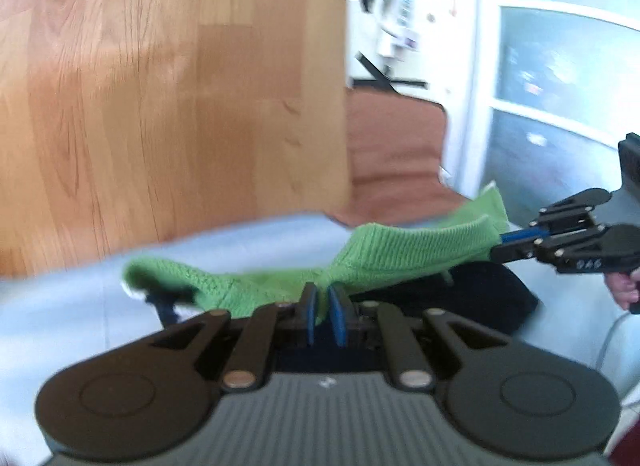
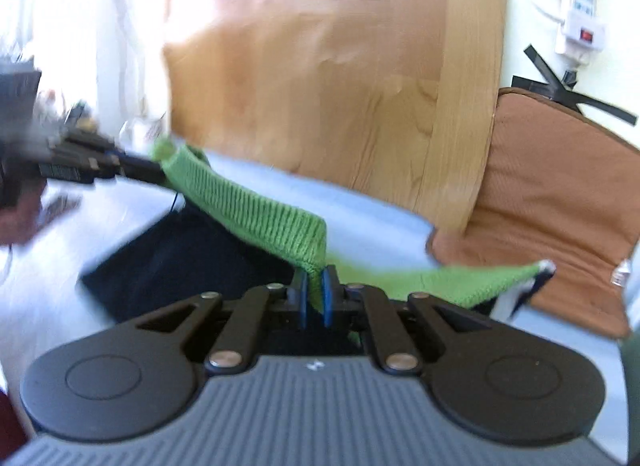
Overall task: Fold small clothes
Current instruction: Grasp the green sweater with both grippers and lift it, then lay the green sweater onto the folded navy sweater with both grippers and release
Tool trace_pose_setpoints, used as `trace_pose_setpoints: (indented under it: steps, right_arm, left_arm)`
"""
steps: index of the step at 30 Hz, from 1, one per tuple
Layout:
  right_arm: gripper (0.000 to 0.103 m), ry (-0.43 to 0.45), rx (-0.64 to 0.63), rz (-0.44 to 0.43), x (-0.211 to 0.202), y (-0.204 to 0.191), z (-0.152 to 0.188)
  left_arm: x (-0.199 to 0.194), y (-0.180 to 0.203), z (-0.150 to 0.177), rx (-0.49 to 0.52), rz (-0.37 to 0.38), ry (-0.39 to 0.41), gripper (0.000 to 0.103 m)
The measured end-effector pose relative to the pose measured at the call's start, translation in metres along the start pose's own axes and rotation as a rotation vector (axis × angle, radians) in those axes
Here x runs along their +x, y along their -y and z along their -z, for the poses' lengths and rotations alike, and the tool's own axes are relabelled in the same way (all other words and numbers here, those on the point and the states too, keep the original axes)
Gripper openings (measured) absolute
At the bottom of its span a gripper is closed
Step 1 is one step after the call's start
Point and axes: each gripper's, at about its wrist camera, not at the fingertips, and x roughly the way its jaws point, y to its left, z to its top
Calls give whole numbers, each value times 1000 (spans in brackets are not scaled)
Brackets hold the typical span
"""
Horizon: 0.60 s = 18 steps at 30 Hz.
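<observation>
A pale blue surface [image 1: 60, 326] carries a dark navy garment [image 2: 192, 258].

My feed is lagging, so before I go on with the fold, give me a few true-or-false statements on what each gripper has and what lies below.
1. The left gripper is shut on the green knit garment. True.
2. The right gripper is open and holds nothing. False: its jaws pinch the same green knit.
3. The green garment hangs stretched between the two grippers. True.
4. A dark garment lies under the green one on the pale blue sheet. True.
5. The cushion beside the wooden board is green. False: it is brown.
</observation>
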Motion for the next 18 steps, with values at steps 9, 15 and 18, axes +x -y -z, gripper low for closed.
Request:
trace_pose_setpoints:
  steps: [9, 15, 18]
  right_arm:
    - [25, -89, 25, 26, 10, -27, 58]
    - [46, 73, 163, -91, -37, 0, 29]
    - [46, 180, 274, 0, -34, 13, 12]
  left_arm:
    - [6, 33, 70, -49, -55, -163, 12]
    - [-50, 8, 38, -114, -36, 52, 37]
    - [-37, -12, 16, -195, -73, 99, 36]
